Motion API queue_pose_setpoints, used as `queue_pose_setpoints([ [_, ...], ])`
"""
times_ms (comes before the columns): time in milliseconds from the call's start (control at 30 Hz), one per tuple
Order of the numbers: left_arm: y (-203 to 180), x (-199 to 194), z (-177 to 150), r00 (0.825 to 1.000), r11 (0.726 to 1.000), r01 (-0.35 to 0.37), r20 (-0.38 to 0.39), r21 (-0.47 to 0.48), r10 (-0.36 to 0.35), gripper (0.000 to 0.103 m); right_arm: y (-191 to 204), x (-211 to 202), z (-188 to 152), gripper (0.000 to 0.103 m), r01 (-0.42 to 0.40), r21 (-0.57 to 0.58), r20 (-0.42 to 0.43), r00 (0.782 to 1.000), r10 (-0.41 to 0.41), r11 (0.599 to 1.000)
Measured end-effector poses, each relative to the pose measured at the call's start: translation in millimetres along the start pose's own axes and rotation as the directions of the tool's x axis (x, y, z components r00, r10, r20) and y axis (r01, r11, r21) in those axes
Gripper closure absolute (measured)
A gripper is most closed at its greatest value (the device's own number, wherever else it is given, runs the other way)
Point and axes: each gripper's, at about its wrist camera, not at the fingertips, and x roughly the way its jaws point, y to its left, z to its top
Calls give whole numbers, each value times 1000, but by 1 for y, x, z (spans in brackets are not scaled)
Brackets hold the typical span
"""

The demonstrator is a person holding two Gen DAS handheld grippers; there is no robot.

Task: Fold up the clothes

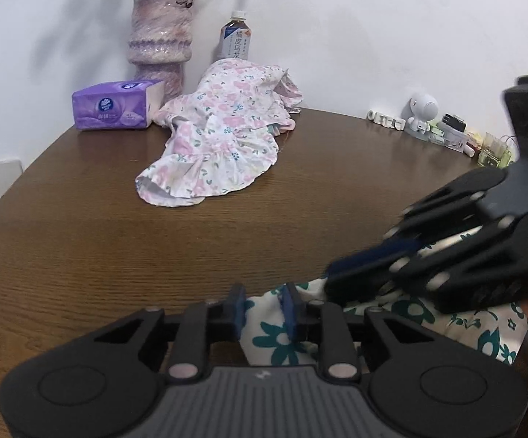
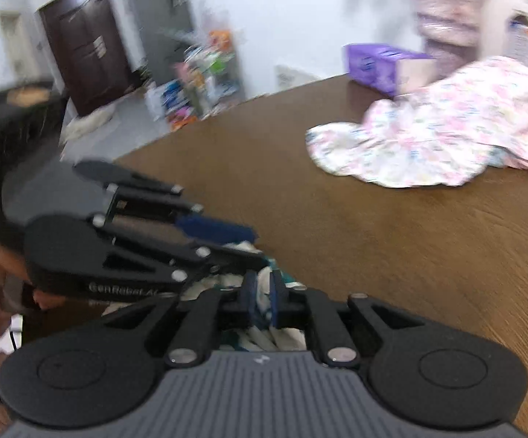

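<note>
Left wrist view: left gripper (image 1: 264,304) sits low at the near table (image 1: 81,255) edge, fingers nearly together with white-and-teal floral cloth (image 1: 282,335) pinched between the blue pads. Right gripper (image 1: 366,266) enters from the right, angled down and leftward, tips on the same cloth; how firmly it holds is unclear from here. A pink floral garment (image 1: 220,138) lies crumpled well apart toward the far side, beside a tissue box (image 1: 118,104), with a vase (image 1: 160,36) and bottle (image 1: 235,36) behind. Right wrist view (blurred by motion): right gripper (image 2: 262,301) has its fingers narrowed on a bunch of the teal cloth (image 2: 264,292); left gripper (image 2: 223,233) crosses from the left, tips just beside it. Pink garment (image 2: 446,138) is far right. Judgement: both tools hold the teal cloth at points close together at the table edge, which fits either lifting it up to spread, or gathering it in mid-fold; cloth is bunched, no clean fold visible. Next move calls for keeping both pinches firm and moving the two hands in step so the fabric does not slip.
</note>
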Motion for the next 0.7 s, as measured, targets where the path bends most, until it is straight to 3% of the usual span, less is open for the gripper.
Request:
queue_pose_setpoints([
  [67, 0, 1, 0, 1000, 1000, -1, 2, 0, 1, 83, -3, -15, -5, 83, 31, 37, 38, 999, -32, 999],
  [167, -1, 2, -1, 1000, 1000, -5, 9, -1, 5, 83, -10, -30, -17, 83, 74, 90, 65, 995, -80, 993],
  [233, -2, 1, 0, 1000, 1000, -3, 13, -2, 3, 83, -16, -27, -25, 90, 92, 121, 46, 994, -98, 988],
  [267, -5, -1, 0, 1000, 1000, 0, 14, 3, 0, 83, -19, -26, -28, 99, 101, 136, 35, 994, -107, 986],
  [633, -27, -8, 4, 999, 998, 31, 19, 46, -32, 86, -10, -20, -41, 98, 169, 101, 69, 982, -177, 980],
  [700, -26, -2, -2, 1000, 999, 29, 8, 32, -29, 86, -11, -35, -43, 97, 165, 150, 108, 977, -182, 975],
])
